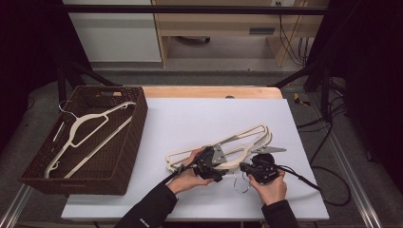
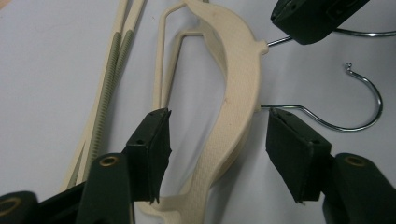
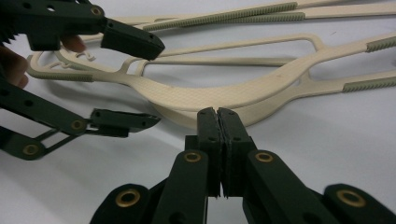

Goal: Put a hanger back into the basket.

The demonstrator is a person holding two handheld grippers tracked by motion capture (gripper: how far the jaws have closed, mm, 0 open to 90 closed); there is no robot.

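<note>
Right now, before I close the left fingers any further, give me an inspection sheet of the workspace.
Surface: white tabletop, wooden edge at the far side.
Job's things: two stacked cream plastic hangers with wire hooks, lying flat near the hands.
Clutter: brown wicker basket at the left, one more cream hanger inside.
Grippers: left gripper open, fingers either side of the top hanger's neck, not pressing; right gripper shut, fingers together at the hangers' neck, whether they pinch a wire I cannot tell.
Cables: black cable trails from the right gripper off the table's right edge.
Surroundings: wooden furniture and dark frame beyond the table.
</note>
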